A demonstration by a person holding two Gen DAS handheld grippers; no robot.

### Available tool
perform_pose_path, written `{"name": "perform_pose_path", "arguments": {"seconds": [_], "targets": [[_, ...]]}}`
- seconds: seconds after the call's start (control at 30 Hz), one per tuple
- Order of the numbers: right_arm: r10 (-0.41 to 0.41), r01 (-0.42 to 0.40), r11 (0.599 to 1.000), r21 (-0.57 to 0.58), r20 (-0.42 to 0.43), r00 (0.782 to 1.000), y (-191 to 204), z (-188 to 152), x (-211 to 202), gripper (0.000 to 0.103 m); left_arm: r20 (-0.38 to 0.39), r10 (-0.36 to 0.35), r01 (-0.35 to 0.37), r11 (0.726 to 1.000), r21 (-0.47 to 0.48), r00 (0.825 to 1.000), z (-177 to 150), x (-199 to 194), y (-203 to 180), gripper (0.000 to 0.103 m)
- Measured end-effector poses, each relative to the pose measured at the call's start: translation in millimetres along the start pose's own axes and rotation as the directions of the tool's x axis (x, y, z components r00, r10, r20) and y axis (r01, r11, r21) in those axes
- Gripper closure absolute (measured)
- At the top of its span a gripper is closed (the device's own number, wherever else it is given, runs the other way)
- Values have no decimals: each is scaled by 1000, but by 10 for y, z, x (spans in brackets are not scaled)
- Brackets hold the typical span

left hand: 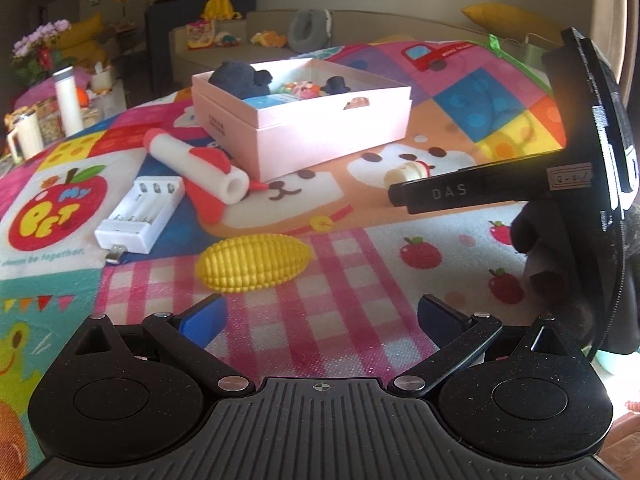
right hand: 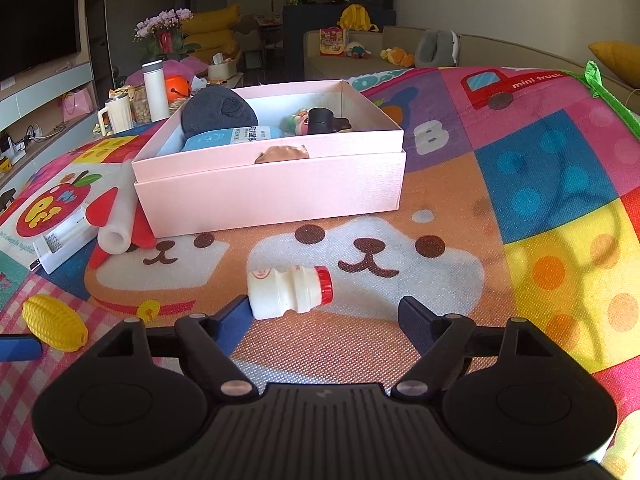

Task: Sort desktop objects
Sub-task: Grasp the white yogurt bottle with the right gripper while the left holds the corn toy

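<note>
In the right wrist view, a white plastic battery charger (right hand: 60, 240) lies at the far left edge on the colourful cartoon-print play mat (right hand: 540, 184), with a yellow plastic toy corn cob (right hand: 54, 322) below it at the lower left. Just right of the charger rests a white foam tube with red fins (right hand: 116, 224), touching the front left corner of the open pink cardboard box (right hand: 268, 196), which sits at upper centre and holds a dark grey plush (right hand: 218, 110), a blue packet (right hand: 224, 138) and small figurines. Below the box, at centre, a small white yoghurt drink bottle with a red cap (right hand: 290, 290) lies on its side, its base touching the left blue finger pad (right hand: 234, 326) of the right gripper (right hand: 324, 322), whose jaws stand wide with the bottle not clamped. In the left wrist view, the left gripper (left hand: 322, 320) at the bottom centre also has its jaws spread wide and empty, the corn cob lying just beyond them.
</note>
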State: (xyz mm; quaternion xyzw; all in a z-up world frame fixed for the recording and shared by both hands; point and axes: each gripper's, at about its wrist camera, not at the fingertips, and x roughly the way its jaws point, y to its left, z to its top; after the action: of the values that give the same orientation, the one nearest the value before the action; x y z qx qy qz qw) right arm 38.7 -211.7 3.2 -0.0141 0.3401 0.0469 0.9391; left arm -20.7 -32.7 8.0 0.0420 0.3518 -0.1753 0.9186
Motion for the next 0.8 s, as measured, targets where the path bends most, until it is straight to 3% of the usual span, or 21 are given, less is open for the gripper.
{"name": "perform_pose_path", "arguments": {"seconds": [0.3, 0.53, 0.6, 0.63, 0.8], "targets": [[0, 0, 1000, -2, 1, 1000, 9, -7, -1, 20, 35, 136, -134, 990, -52, 990, 112, 82, 181, 0], [3, -3, 1000, -6, 1, 1000, 13, -8, 0, 18, 41, 160, -158, 986, -62, 986, 163, 145, 106, 1], [3, -3, 1000, -6, 1, 1000, 15, -9, 0, 18, 34, 165, -162, 985, -62, 986, 174, 174, 96, 10], [3, -3, 1000, -6, 2, 1000, 16, -9, 0, 18, 26, 167, -165, 984, -66, 986, 177, 190, 103, 22], [4, -4, 1000, -10, 3, 1000, 22, -6, -2, 18, 25, 181, -179, 980, -91, 983, 183, 199, 150, 29]]}}
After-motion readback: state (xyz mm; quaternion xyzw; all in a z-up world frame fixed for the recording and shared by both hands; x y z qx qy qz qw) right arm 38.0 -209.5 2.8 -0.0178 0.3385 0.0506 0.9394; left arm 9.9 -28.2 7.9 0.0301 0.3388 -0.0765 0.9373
